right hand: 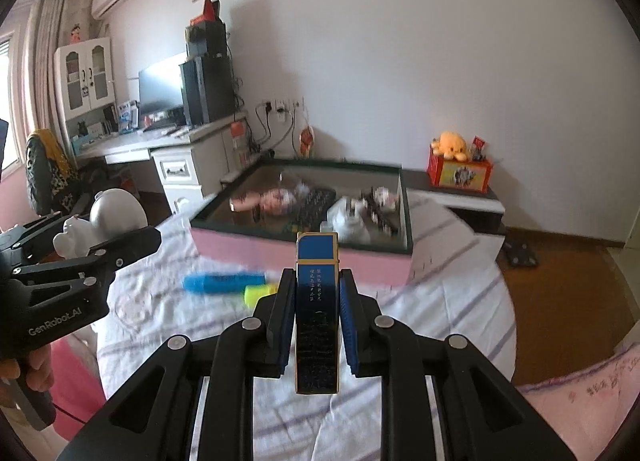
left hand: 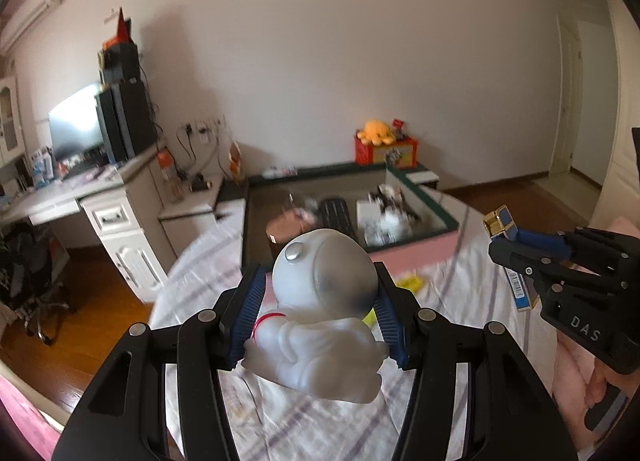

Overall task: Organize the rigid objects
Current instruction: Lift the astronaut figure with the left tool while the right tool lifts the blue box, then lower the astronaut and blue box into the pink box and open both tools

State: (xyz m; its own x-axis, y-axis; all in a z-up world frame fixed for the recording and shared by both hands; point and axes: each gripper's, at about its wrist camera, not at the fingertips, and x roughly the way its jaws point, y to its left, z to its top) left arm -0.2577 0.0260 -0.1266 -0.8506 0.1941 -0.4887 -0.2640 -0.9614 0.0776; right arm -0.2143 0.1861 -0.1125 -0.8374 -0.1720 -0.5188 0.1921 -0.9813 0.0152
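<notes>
While both toys are held up over the bed (right hand: 420, 293), a few things could go wrong. The white astronaut toy (left hand: 320, 313) is pinched by the left hand-held gripper (left hand: 320, 315), with a blue pad pressed on each side. Its body is round and smooth, so it could be squeezed out and dropped on the striped sheet. The slim blue box (right hand: 316, 309) is pinched by the right hand-held gripper (right hand: 316, 325), whose two sides are pressed close together on it. Only its narrow sides are gripped, so it could be tipped over or slid out if it is swung fast.

At 12 o'clock in both views, a big dark tray with a pink front (right hand: 304, 253) is seen at the end of the bed. It may be where the toys are to be put. A bump on its wall could knock either toy loose.

Much inside the tray is blurred, so the things there cannot be named for sure. On the sheet, a blue marker (right hand: 222, 282) and a yellow one (right hand: 260, 293) are smeared too. The far end of the blue box is cut off in the left view by the gripper holding it.
</notes>
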